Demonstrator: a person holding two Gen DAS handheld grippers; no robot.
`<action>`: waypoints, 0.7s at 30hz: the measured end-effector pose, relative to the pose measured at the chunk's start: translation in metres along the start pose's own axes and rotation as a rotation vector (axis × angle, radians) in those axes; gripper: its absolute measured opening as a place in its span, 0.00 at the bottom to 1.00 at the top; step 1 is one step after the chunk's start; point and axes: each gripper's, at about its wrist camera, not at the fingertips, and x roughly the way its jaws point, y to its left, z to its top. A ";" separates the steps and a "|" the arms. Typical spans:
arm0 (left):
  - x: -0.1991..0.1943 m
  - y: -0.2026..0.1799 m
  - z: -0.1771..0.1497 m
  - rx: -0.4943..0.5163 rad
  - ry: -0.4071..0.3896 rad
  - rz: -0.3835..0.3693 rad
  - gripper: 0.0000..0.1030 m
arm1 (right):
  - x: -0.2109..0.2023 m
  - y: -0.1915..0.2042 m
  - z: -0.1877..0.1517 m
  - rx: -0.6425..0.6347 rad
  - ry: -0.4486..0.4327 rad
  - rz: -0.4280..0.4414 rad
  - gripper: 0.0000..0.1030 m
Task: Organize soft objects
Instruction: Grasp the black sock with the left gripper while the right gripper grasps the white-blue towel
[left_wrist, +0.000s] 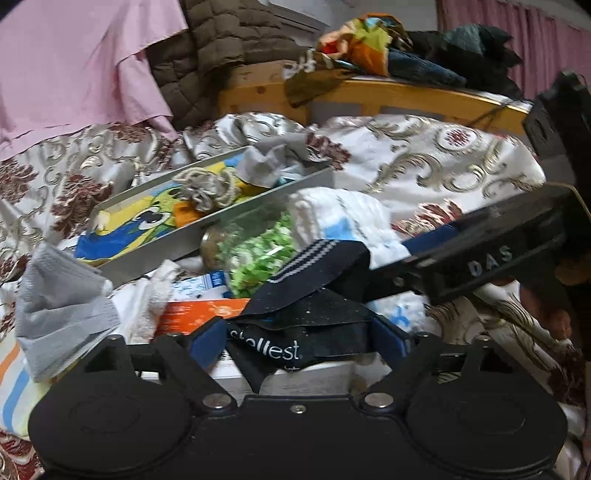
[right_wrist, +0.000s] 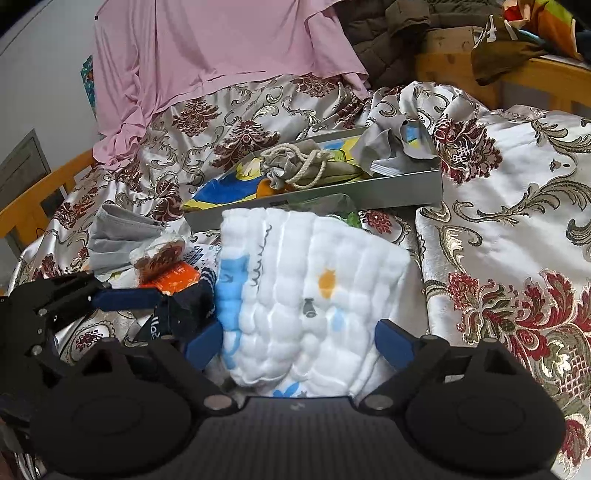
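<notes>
left tongs (left_wrist: 299, 343) clamped on dark sock (left_wrist: 314, 273); right tongs (right_wrist: 299, 343) spread around white cloth (right_wrist: 310, 295), tray (right_wrist: 369, 192) straight ahead.

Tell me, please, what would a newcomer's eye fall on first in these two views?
Probably the white quilted cloth, which fills the space between the fingers of the right hand-held gripper. To its left, the left hand-held gripper has a dark sock between its fingers. Behind both, a grey tray holding a drawstring pouch sits on the patterned bedspread.
</notes>
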 end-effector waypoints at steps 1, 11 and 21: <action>0.001 -0.002 0.000 0.011 0.005 -0.001 0.80 | 0.000 0.000 0.000 -0.001 0.001 0.000 0.88; 0.002 -0.008 -0.002 0.030 0.019 0.029 0.67 | 0.002 0.002 -0.003 -0.003 0.017 0.007 0.73; -0.004 -0.011 0.000 -0.005 0.024 -0.013 0.39 | 0.000 0.004 -0.003 -0.010 0.014 0.026 0.55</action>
